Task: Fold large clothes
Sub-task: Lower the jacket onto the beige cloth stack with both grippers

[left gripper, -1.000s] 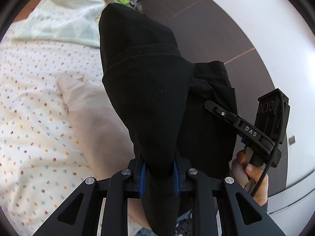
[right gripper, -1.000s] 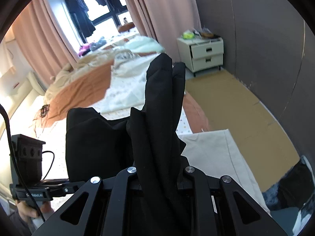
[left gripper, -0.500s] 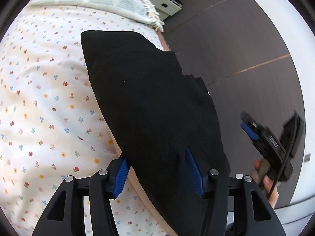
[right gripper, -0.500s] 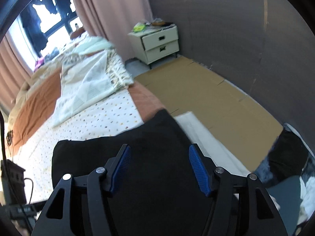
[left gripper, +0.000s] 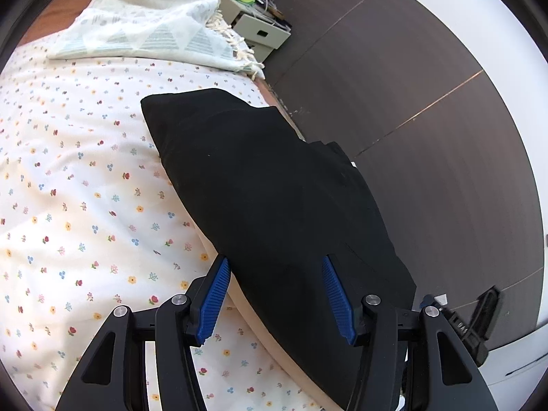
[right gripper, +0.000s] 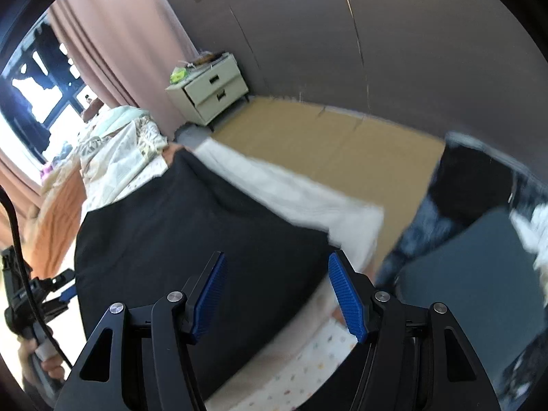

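One folded black fabric garment (left gripper: 274,198) lies flat on the floral-print bed sheet (left gripper: 68,205), just ahead of both tongs. Left tongs (left gripper: 274,294) released, pads clear of cloth. Right tongs (right gripper: 277,294) released too. One cream two-drawer nightstand (right gripper: 212,89) far ahead.

No legible lettering in either wrist view

The one trace of print is a few pale letters on the black body of the right tongs (left gripper: 462,328), seen at the lower right edge of the left wrist view; they are cut off and too small to read. The nightstand (right gripper: 209,90), the flowered bedsheet (left gripper: 78,205) and the black garment (left gripper: 274,205) carry no readable label, brand, number or sign, and the right wrist view is blurred.
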